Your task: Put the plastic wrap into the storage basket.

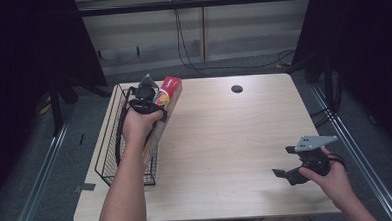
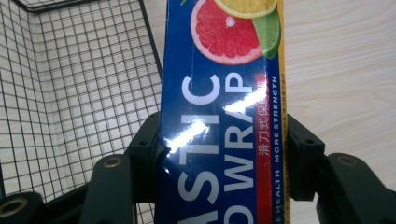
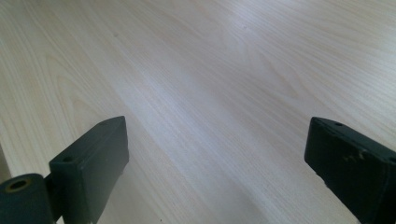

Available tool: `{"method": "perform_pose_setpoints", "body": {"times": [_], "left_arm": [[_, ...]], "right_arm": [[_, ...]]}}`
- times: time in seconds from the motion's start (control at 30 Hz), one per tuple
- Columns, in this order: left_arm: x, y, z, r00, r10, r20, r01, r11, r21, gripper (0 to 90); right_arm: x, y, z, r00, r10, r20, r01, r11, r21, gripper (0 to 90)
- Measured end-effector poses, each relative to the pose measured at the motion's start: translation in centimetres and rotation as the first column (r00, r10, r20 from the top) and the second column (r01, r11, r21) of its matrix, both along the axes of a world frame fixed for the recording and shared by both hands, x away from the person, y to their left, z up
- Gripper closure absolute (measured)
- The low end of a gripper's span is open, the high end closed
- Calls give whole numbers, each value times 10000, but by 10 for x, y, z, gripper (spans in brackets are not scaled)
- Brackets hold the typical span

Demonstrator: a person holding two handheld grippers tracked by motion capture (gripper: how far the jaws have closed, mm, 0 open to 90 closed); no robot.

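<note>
While the left tongs (image 1: 151, 100) pressed both black jaws against the long sides of a plastic wrap box (image 2: 224, 116), the box stood clamped between them, its printed face turned toward the camera riding on those tongs. Large white letters ran along the blue carton, and a picture of cut citrus fruit sat at the end farthest from the jaws. Seen from above, the box (image 1: 167, 99) had a red far end and ran lengthwise, with the hand and tongs gripping it near that end. Just to the left of the tongs lay a black wire basket (image 1: 110, 144), its right-hand wall directly beside the box; whether the box touched the wire could not be told. In the left gripper view the mesh of the basket (image 2: 70, 84) spread out on the left of the carton, with pale wood on the right.

Well apart, toward the near right corner of the worktop (image 1: 225, 139), the right tongs (image 1: 289, 174) sat in the other hand with the jaws spread wide and nothing between them. Beyond those jaws lay bare light wood grain (image 3: 210, 84). A small dark round hole (image 1: 237, 88) marked the far side of the worktop.
</note>
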State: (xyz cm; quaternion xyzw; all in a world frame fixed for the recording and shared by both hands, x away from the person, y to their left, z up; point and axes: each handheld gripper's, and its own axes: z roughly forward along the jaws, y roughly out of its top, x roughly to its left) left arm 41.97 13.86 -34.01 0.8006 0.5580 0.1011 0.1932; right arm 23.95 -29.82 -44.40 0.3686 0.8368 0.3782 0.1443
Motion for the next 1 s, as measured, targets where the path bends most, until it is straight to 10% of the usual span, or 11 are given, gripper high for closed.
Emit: {"method": "perform_pose_setpoints", "body": {"times": [1.0], "left_arm": [[-5, 26, -13, 9868, 1620, -61, -1617, 9863, 329, 433]], "right_arm": [[0, 0, 0, 10000, 20, 23, -21, 10000, 70, 60]]}}
